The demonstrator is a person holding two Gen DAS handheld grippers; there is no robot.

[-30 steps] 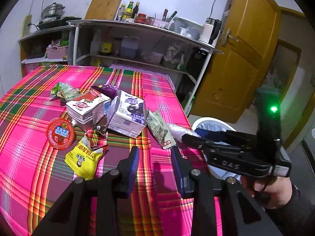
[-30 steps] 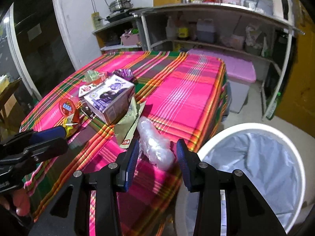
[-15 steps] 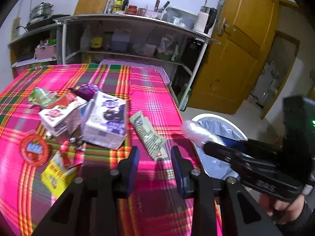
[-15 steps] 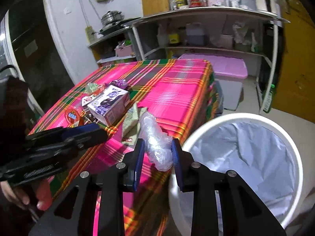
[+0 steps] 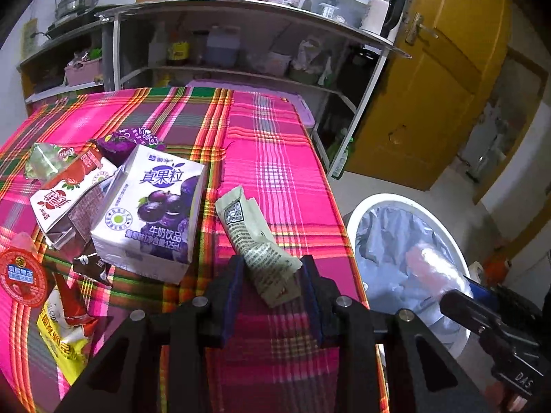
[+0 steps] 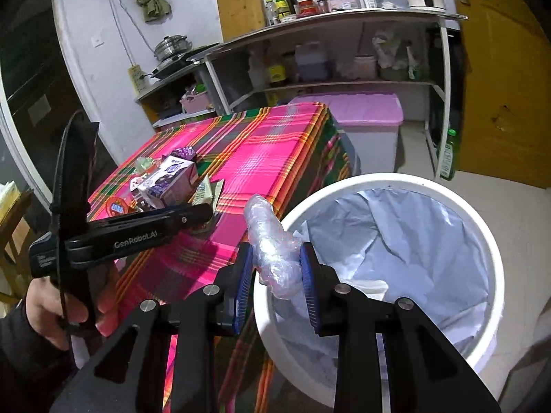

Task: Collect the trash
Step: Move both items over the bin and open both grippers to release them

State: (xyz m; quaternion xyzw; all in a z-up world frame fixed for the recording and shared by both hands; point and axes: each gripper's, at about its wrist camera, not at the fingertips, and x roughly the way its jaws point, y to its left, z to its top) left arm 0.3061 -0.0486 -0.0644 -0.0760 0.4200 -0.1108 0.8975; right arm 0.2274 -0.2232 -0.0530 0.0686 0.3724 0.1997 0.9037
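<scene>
My right gripper is shut on a crumpled clear plastic wrap and holds it over the near rim of the white trash bin lined with a pale bag. The wrap shows blurred over the bin in the left wrist view. My left gripper is open, its fingers on either side of a pale green wrapper on the plaid tablecloth. A purple milk carton, a red strawberry carton, a red round lid and a yellow packet lie to the left.
The bin stands on the floor just right of the table edge. A metal shelf unit with bottles stands behind the table. A lilac-lidded box and a yellow door are beyond.
My right gripper has closed on the plastic wrap, lifted it off the table and carried it right over the bin. My left gripper has moved forward around the green wrapper.
</scene>
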